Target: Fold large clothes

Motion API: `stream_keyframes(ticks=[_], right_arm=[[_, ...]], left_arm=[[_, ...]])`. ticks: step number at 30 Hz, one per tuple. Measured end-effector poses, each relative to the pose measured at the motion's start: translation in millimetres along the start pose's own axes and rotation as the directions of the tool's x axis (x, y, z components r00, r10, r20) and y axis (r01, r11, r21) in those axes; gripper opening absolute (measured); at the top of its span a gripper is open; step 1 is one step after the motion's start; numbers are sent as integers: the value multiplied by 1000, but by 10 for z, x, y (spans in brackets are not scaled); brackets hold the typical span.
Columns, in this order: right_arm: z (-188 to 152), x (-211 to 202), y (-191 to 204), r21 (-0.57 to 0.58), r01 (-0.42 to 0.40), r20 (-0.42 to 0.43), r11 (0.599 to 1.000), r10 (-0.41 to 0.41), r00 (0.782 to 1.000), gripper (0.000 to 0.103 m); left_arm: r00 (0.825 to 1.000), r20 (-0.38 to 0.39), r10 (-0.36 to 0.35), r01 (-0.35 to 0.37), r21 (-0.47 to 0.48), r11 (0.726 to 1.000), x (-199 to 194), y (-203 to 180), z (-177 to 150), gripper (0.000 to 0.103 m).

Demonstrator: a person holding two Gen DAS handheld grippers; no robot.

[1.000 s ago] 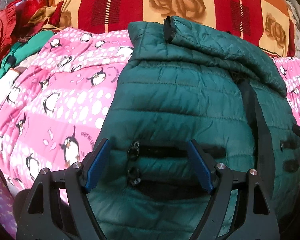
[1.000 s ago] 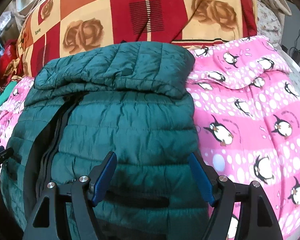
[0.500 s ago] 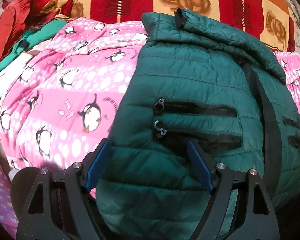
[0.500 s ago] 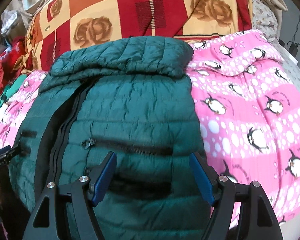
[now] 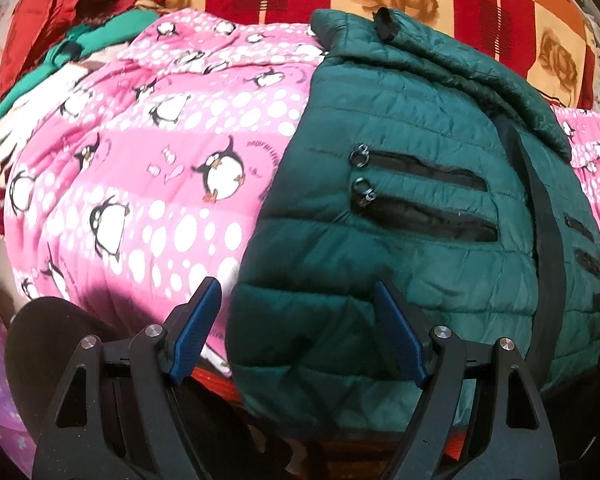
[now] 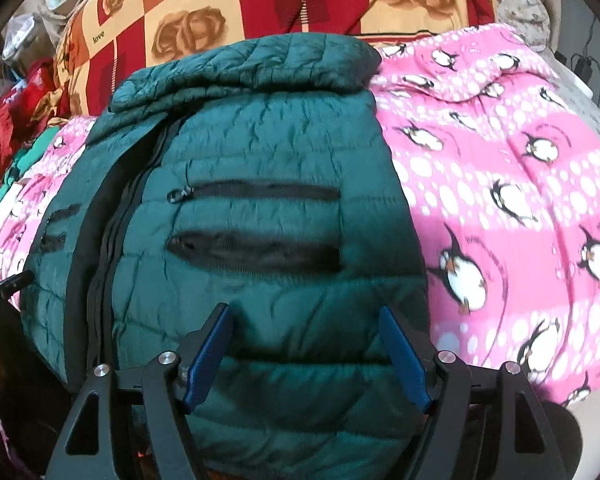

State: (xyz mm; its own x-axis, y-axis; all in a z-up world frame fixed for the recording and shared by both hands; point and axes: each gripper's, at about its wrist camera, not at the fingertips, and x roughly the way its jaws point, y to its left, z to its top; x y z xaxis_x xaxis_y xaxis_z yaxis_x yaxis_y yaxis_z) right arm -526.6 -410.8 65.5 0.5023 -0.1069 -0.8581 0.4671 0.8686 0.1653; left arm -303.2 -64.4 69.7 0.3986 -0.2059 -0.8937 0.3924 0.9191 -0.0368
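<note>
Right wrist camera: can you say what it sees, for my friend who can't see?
A dark green quilted puffer jacket lies on a pink penguin-print blanket. The right gripper, blue-padded, hangs open over its hem, gripping nothing.

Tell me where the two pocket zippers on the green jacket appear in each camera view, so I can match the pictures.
Left wrist view: the pocket zippers sit right of centre, above the right blue finger, pulls at their left ends.
Right wrist view: pocket zippers lie at centre, above the gap between the fingers; this may be the jacket's other pair.
Shared landmark: the jacket's black front zipper, at the right in the left view and at the left in the right view.
</note>
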Motion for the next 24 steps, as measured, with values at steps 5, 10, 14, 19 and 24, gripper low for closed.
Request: stream_keyframes(ticks=[5, 10, 14, 19, 24], right_arm=[[-137, -39, -68, 22, -6, -20, 1000, 6, 1000, 73], [-249, -63, -124, 19, 5, -46, 1000, -4, 999, 76], [-353, -79, -200, 24, 10, -72, 1000, -8, 997, 79], [-447, -8, -364, 90, -31, -108, 995, 41, 993, 79], [-435, 73, -437, 130, -75, -118, 989, 91, 989, 80]], left_arm=[[999, -22, -29, 29, -9, 1000, -18, 75, -60, 79], [994, -67, -83, 82, -18, 996, 18, 179, -144, 79], [985, -100, -138, 132, -62, 989, 88, 285, -210, 79], [971, -112, -209, 193, -137, 971, 188, 400, -261, 80], [956, -138, -258, 235, -161, 959, 314, 370, -301, 84]])
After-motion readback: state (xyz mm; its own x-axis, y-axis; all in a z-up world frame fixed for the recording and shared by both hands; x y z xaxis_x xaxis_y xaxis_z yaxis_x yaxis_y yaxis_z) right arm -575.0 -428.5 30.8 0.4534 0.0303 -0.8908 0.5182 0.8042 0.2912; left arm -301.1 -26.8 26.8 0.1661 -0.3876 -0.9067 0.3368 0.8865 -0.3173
